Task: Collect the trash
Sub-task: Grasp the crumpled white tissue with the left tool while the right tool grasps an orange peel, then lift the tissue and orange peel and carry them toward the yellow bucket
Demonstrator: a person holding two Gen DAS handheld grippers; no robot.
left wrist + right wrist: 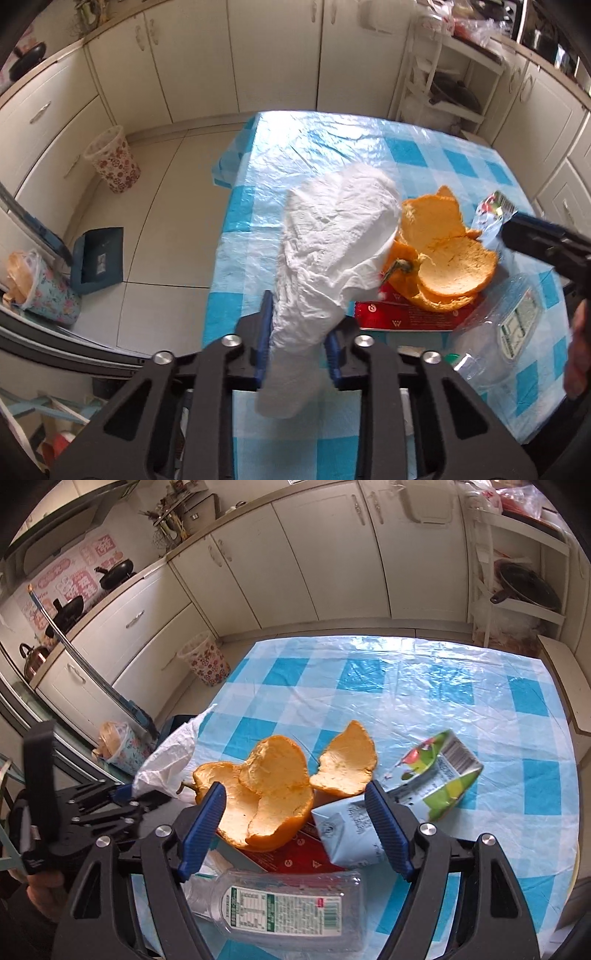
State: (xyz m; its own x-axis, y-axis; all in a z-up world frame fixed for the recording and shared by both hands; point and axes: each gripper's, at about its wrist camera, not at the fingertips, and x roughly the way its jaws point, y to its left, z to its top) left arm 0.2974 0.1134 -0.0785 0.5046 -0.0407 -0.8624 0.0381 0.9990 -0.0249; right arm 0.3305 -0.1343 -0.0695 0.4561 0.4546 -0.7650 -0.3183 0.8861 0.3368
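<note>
The left claw (299,336) is clenched on the neck of a white plastic bag (332,251), whose crumpled body billows ahead of the pads and above the checked table (332,155). Held by its edge like that, the bag is presumably meant as the sack for the rubbish, kept up off the table so its mouth can be worked open.

The right claw (295,830) is released, its jaws spread wide with nothing pressed between them. Just ahead of it, between the two blue pads (203,827), lies the orange peel (273,797), cupped side up, on a red wrapper (295,860). A pale blue carton (347,830) sits beside the right-hand pad, and a torn green snack packet (439,771) lies further ahead to the right. A clear plastic bottle (280,908) lies on its side directly beneath the claw. The wide stance suits closing around the bulky peel, probably the first piece to go into the bag.
</note>
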